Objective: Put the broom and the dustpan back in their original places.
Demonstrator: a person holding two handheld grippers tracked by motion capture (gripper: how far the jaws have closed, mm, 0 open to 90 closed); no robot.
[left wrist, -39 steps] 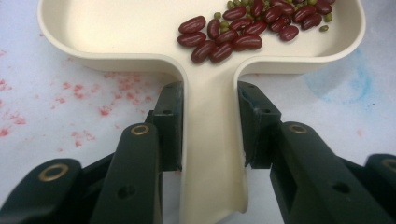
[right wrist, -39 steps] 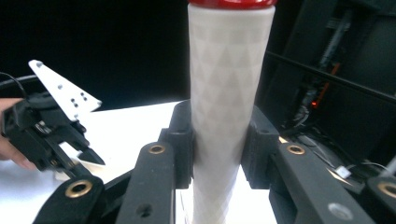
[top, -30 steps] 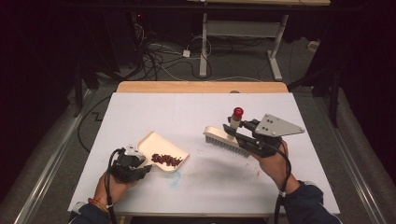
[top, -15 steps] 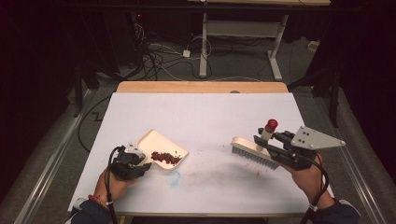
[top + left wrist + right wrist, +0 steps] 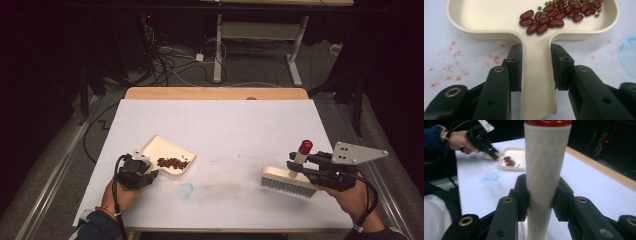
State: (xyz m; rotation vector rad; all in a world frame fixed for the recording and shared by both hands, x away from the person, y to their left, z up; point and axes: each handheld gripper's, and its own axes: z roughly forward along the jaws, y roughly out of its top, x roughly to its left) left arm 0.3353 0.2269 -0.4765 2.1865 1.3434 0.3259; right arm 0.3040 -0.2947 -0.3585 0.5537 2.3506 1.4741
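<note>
The right gripper (image 5: pixel 300 169), pinching the brush (image 5: pixel 289 181) handle, has swung to four o'clock; sweeping looks finished, the beans (image 5: pixel 172 162) in the dustpan (image 5: pixel 159 147) the left gripper (image 5: pixel 150 172) clamps.

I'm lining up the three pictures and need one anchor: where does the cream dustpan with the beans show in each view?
High view: dustpan left of centre on the white table, at the left tool.
Left gripper view: dustpan across the top, its handle running down between the jaws.
Right gripper view: dustpan small, upper left, behind the brush handle.
Shared landmark: the blue smudge beside the pan.
</note>
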